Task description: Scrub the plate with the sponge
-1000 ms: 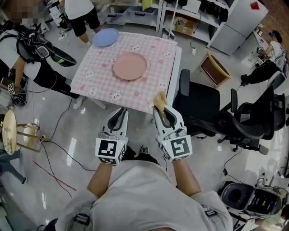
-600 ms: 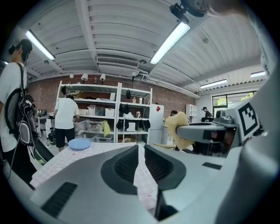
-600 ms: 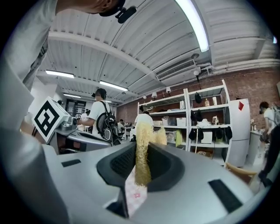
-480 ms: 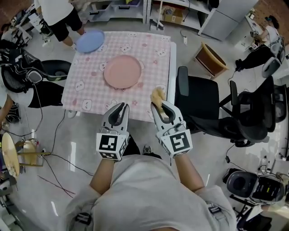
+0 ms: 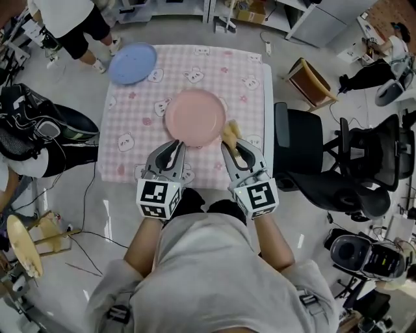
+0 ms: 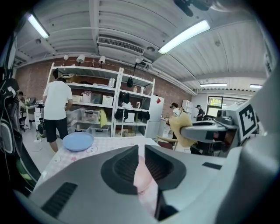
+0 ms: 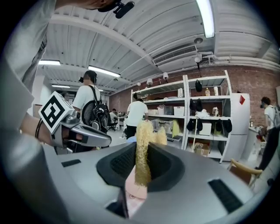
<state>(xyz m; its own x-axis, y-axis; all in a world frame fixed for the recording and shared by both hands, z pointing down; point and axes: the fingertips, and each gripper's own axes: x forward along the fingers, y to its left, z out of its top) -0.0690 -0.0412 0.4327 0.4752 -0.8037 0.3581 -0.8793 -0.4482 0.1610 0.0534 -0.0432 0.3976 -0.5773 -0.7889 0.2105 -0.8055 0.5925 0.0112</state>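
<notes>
A pink plate (image 5: 195,117) lies in the middle of the table with the pink checked cloth (image 5: 253,65). My right gripper (image 5: 233,144) is shut on a yellow sponge (image 5: 229,133), held just at the plate's near right rim. In the right gripper view the sponge (image 7: 142,148) stands upright between the jaws, with the plate (image 7: 134,190) below. My left gripper (image 5: 170,151) hovers at the plate's near left rim, shut with nothing in it. The plate (image 6: 143,179) shows through its thin slit in the left gripper view.
A blue plate (image 5: 132,63) sits at the table's far left corner. A black office chair (image 5: 305,146) stands close on the right, a wooden chair (image 5: 311,81) beyond it. A person (image 5: 65,16) stands past the far left corner. A dark bag (image 5: 36,133) lies left of the table.
The table has come much closer. Both grippers have moved forward from short of the table's near edge to the pink plate's near rim. The sponge stays in the right gripper.
</notes>
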